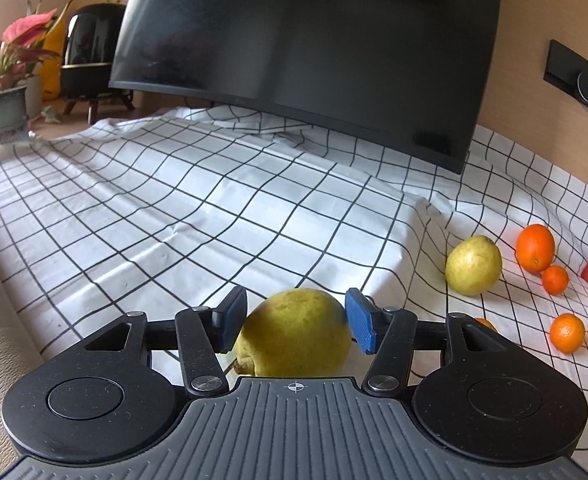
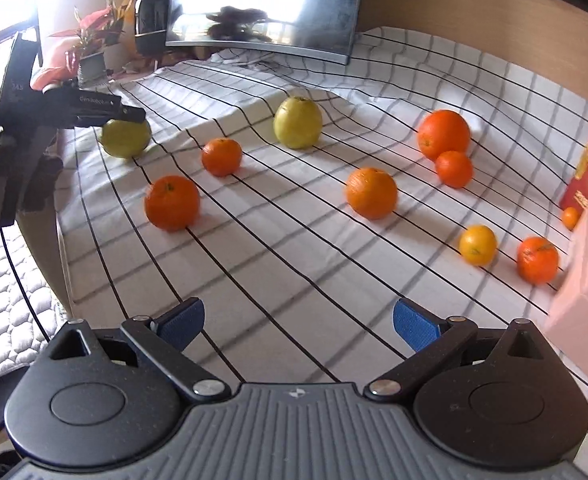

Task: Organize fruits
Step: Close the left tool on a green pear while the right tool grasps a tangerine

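In the left wrist view, the left tongs (image 1: 296, 322) stood around a yellow-green pear (image 1: 296, 334) that lay on the checked cloth (image 1: 173, 208) of the surface, stem end toward the camera. The blue pads (image 1: 360, 324) sat right at the pear's flanks, but whether they pressed it or merely flanked it could not be told. A second pear (image 1: 474, 265) lay to the right of the first and farther off, with oranges (image 1: 534, 247) beyond it and a dark monitor (image 1: 314, 52) behind. In the right wrist view, the right tongs (image 2: 298, 324) were spread wide and held nothing, hovering over bare cloth well short of the fruit. There the left gripper reached in from the left edge over the first pear, and the second pear sat to the right of that pear, with oranges of mixed size scattered farther right. The step in hand looked like the pear pick-up. The next move probably called for a firm squeeze, then a lift and a carry to the second pear to group like fruit.
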Available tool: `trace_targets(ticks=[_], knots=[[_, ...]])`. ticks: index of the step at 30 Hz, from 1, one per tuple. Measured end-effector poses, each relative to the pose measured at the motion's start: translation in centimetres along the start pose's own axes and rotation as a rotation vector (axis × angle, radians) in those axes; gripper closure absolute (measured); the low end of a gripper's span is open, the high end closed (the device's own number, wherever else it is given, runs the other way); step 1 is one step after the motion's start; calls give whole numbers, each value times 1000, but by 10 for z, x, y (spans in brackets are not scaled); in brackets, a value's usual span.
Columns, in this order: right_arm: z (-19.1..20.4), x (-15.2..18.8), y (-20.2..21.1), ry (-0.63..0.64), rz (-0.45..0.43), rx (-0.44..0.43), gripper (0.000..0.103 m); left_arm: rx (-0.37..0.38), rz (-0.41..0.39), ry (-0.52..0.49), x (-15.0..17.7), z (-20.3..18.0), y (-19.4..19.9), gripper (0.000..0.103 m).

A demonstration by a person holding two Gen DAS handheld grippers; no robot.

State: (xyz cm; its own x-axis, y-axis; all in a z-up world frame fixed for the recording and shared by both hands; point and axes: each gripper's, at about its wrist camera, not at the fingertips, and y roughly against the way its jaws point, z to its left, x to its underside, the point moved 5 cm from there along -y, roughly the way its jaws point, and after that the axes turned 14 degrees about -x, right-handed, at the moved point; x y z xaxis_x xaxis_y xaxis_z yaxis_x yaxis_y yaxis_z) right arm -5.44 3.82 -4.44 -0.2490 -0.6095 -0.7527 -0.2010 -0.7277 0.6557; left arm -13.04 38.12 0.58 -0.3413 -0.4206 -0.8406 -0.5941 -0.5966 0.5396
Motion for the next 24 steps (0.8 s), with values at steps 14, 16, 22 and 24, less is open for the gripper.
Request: trace_targets(ticks=[14,16,22,24], knots=[[59,-59,-100,-10,37,-168,53,111,101,-12,11,11,-1,30],[59,-59,-97,1,47,-176,54,138,121,-12,15,7,-7,29],[46,-52,-73,-16,38,-170,55,150,106,-13,16,-1,-19,32],[36,-46,-59,-34,29,-166,55,180,99,-32,19,-7,-18,39]])
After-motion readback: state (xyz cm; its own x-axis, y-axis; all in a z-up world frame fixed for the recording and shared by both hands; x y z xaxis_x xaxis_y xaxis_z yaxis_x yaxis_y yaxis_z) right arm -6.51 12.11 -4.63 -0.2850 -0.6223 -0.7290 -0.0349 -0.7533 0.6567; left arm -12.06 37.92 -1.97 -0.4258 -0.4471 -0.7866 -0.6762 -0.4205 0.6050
